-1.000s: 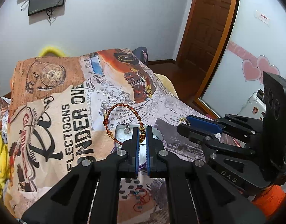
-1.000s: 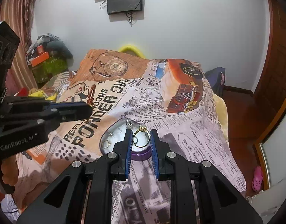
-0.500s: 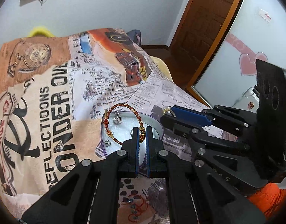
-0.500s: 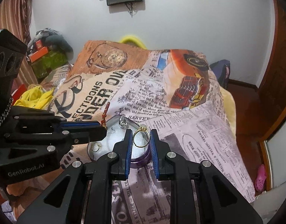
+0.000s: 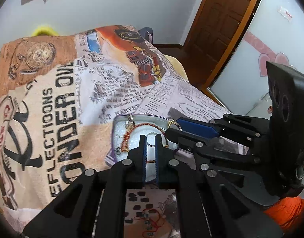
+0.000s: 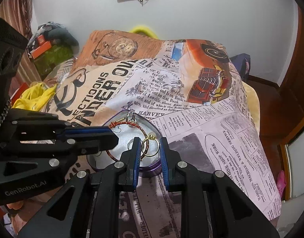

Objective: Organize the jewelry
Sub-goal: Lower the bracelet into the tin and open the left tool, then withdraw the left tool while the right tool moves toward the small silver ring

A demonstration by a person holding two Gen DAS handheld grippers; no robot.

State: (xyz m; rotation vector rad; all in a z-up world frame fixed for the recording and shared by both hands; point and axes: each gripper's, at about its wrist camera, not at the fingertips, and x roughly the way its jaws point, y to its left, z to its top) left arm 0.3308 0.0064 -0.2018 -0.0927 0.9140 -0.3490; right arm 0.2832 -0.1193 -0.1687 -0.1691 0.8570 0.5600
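**Claws over the jewelry tin**

Left gripper (image 5: 150, 138), from its own camera: clamped nearly shut on the braided red-and-gold bracelet (image 5: 132, 131), poised over the white-lined jewelry tin (image 5: 120, 138) on the newspaper-print bedspread (image 5: 53, 119). Featherweight and limp, likely to sag and snag; best pinched on the cord, away from the clasp. Grip point masked by the pads. Earring hooks along the tin's rim too small to count. Another red string piece (image 5: 150, 220) half hidden under the claw body.

Right gripper (image 6: 150, 144), from its own camera: narrowly parted, pinching the gold ring (image 6: 150, 145) by its band, above the tin (image 6: 150, 170). Light, stiff, slippery, prone to twisting out. Tin's near left side blocked by the left claw.
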